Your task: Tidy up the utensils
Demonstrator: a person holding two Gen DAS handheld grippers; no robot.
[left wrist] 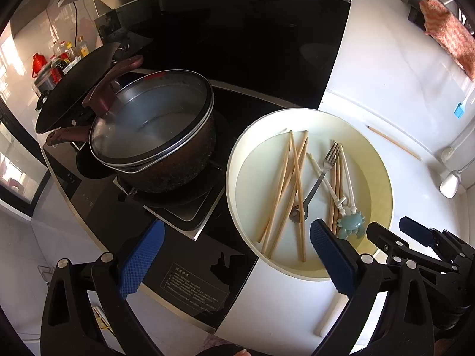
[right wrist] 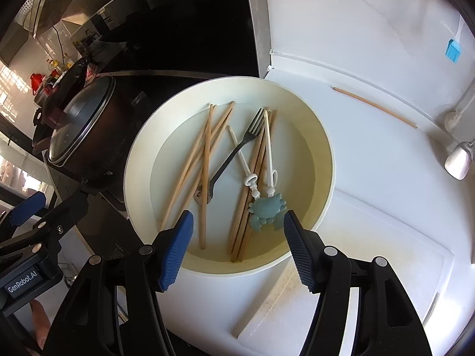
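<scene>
A cream round basin (left wrist: pixel 234 160) (right wrist: pixel 326 160) sits on the white counter and holds several wooden chopsticks (left wrist: pixel 285 184) (right wrist: pixel 204 160), a metal fork (left wrist: pixel 322 172) (right wrist: pixel 237 151) and white training chopsticks with a blue crab top (left wrist: pixel 350 225) (right wrist: pixel 267 207). My left gripper (left wrist: pixel 237 255) is open and empty, its right finger over the basin's near rim. My right gripper (right wrist: pixel 237 249) is open and empty, just above the basin's near side, close to the crab top. One loose chopstick (left wrist: pixel 394 143) (right wrist: pixel 375 106) lies on the counter beyond the basin.
A dark pot with a glass lid (left wrist: pixel 154 130) (right wrist: pixel 80 130) stands on the stove left of the basin, with a black pan (left wrist: pixel 80 86) behind it. A blue silicone brush (right wrist: pixel 452 49), a white spoon (right wrist: pixel 458 160) and a white cutting board (right wrist: pixel 371 267) are on the right.
</scene>
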